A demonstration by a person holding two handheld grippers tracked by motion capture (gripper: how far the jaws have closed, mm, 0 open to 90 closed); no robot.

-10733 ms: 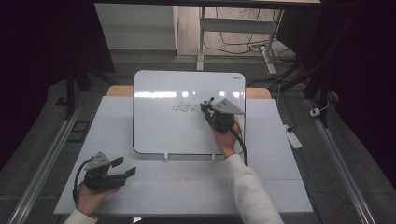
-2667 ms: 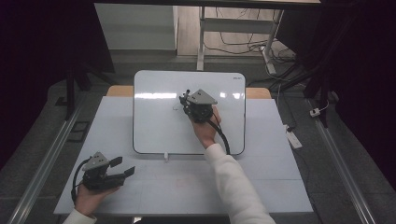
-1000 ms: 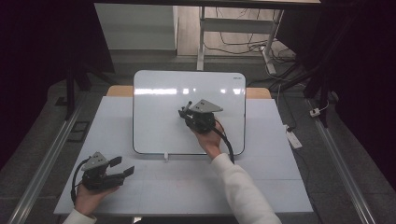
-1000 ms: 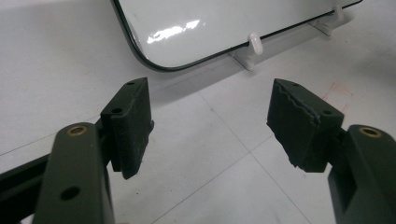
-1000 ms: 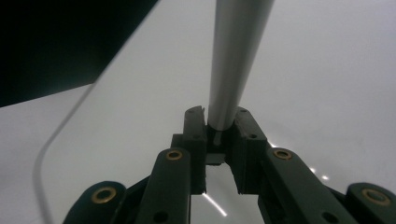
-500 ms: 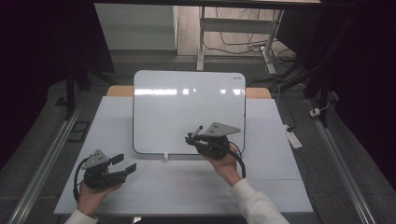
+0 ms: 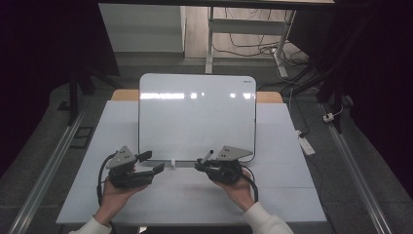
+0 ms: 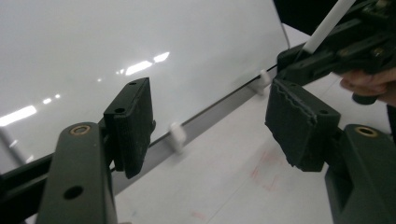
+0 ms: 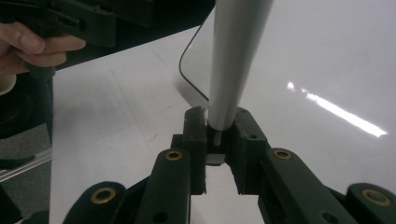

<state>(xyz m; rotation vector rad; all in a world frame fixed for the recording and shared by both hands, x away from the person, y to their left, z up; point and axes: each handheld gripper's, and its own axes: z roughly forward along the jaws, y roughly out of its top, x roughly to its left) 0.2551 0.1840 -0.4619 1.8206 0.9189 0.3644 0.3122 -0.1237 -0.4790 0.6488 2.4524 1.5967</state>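
Note:
A white whiteboard point(image 7: 197, 117) lies flat on the white table point(image 7: 292, 195), its surface blank and glossy. At the board's near edge my right gripper point(image 7: 200, 165) is shut on a white marker point(image 7: 208, 156) that sticks up and away from the jaws. In the right gripper view the marker's barrel point(image 9: 233, 60) rises from between the pads of that gripper point(image 9: 219, 130). My left gripper point(image 7: 151, 163) hovers by the board's near left corner, jaws wide apart with nothing between them point(image 8: 210, 112). The left gripper view looks along the board's edge rail towards the right gripper point(image 8: 327, 46).
Small white clips point(image 7: 172, 162) sit on the rail along the board's near edge. Faint red smudges mark the table point(image 8: 264, 170) in front of it. A power strip point(image 7: 307, 144) lies on the floor to the right, and desk legs with cables stand behind the table.
My right gripper has come back from over the board to its near edge, still holding the marker. My left gripper has lifted and moved right towards the board. The dark marks seen earlier are gone.

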